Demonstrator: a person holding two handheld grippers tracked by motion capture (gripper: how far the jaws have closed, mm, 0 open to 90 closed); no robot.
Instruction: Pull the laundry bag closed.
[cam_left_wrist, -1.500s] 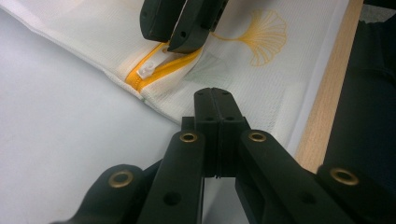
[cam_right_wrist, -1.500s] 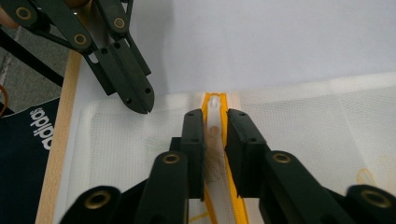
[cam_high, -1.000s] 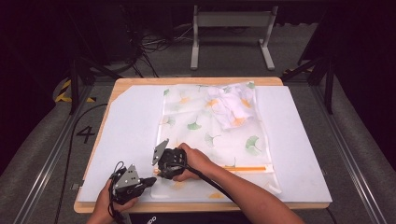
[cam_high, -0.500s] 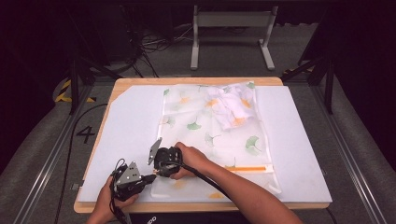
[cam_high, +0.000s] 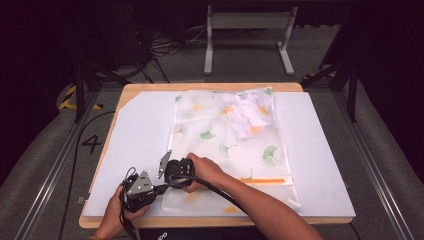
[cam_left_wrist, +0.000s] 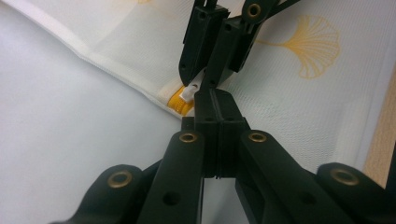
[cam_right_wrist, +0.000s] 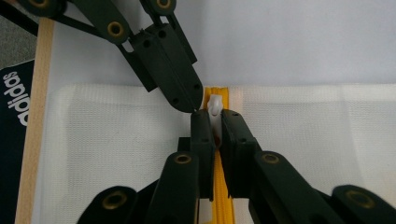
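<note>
A white mesh bag (cam_high: 235, 147) printed with ginkgo leaves lies flat on the white mat (cam_high: 140, 130), with crumpled white cloth (cam_high: 245, 115) inside at the far end. Its orange zipper (cam_high: 265, 181) runs along the near edge. At the bag's near left corner my right gripper (cam_right_wrist: 215, 116) has just been closing and is shut on the white zipper pull (cam_right_wrist: 215, 105). My left gripper (cam_left_wrist: 212, 95) is shut on the bag's fabric right beside the zipper (cam_left_wrist: 180, 100) end. The two grippers' tips almost touch, the left gripper (cam_high: 161, 189) lying to the left of the right gripper (cam_high: 175, 184).
The mat covers a wooden table whose near edge (cam_high: 215, 221) lies just behind both hands. A metal stand (cam_high: 247, 22) and cables (cam_high: 165, 45) sit on the floor beyond the table. Bare mat stretches to the left and the right of the bag.
Both hands keep their place at the bag's near left corner. The grey plate on the right gripper has tipped slightly to the left.
</note>
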